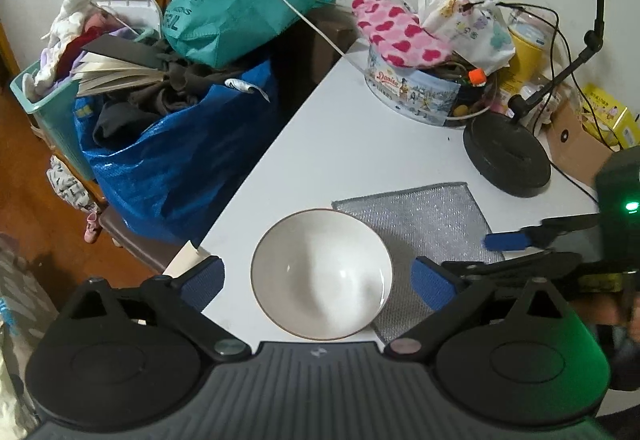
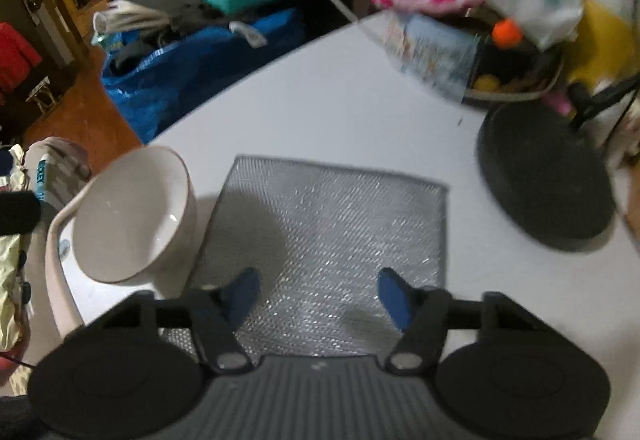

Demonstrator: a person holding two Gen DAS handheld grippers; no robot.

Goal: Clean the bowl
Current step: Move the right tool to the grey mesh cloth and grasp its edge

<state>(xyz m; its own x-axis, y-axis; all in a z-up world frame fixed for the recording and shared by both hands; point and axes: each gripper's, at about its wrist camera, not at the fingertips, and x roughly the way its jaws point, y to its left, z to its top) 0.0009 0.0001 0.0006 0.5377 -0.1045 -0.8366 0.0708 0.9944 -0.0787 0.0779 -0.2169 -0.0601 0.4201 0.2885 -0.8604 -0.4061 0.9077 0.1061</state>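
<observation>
White round ceramic bowl (image 1: 321, 274) upright on counter (image 1: 360, 144), between released left tool (image 1: 318, 282); right tool (image 2: 316, 296) released over silver mesh cloth (image 2: 324, 224).

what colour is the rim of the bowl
Thin brown rim on a white bowl; clearest in the left wrist view.

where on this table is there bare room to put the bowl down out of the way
The widest bare patch of the table lies between the silver cloth, the cookie tin and the left edge. The back right is crowded: tin, black round base, cables, boxes. The bowl fills the near corner.
</observation>
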